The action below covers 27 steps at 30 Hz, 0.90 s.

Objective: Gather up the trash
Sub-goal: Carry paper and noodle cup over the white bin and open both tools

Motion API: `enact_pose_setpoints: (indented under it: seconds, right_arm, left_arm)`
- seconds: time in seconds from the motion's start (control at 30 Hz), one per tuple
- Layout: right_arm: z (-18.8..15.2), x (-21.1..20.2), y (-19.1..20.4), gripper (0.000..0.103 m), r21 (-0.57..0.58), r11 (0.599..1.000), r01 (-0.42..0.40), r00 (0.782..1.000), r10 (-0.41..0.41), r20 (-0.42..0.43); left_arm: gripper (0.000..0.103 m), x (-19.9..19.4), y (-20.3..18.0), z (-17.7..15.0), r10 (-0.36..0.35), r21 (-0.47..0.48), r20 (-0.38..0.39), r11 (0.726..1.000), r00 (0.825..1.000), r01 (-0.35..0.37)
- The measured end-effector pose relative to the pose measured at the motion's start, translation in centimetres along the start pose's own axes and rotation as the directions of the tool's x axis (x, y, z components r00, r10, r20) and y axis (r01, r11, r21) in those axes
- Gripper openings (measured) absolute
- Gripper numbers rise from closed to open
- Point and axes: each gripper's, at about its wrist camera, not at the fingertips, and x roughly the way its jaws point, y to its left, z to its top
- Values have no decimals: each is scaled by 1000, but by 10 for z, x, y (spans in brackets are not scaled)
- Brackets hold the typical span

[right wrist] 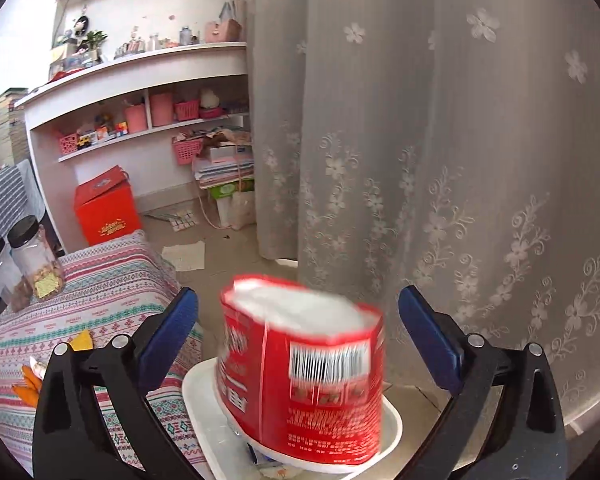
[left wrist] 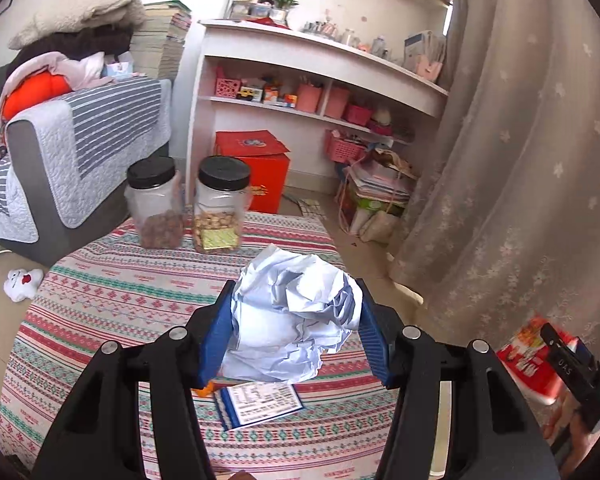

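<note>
The crumpled paper ball (left wrist: 296, 316) is sitting between the pads of the left gripper (left wrist: 296, 322), above the patterned tablecloth (left wrist: 112, 320). A leaflet (left wrist: 260, 404) is lying on the cloth below the ball. Two lidded jars (left wrist: 220, 204) are standing side by side at the far edge of the cloth. The shelving unit (left wrist: 324, 92) is standing behind them, and a box (left wrist: 256, 168) is resting on the floor before it. The snack carton (right wrist: 304, 372) is sitting in the white bin (right wrist: 394, 426), between the spread fingers of the right gripper (right wrist: 300, 334), to the right of the table. The curtain (right wrist: 440, 140) is hanging behind the bin.
</note>
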Motion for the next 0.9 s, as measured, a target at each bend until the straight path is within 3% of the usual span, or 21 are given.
enact_pose_setpoints:
  seconds: [0.2, 0.43, 0.73, 0.9]
  right_arm:
    - [5, 3, -60, 96, 179, 982, 65, 998, -65, -5]
    - [9, 6, -102, 96, 282, 949, 144, 989, -148, -5]
    - [11, -6, -125, 96, 337, 919, 204, 974, -226, 28]
    - [10, -7, -140, 96, 391, 893, 225, 968, -251, 16]
  left_arm:
    - [56, 22, -85, -10, -102, 71, -64, 992, 993, 107]
    - [56, 48, -172, -36, -187, 139, -138, 969, 973, 206]
    - [57, 63, -236, -62, -229, 211, -200, 939, 953, 270]
    - [62, 75, -258, -77, -252, 211, -283, 925, 925, 317]
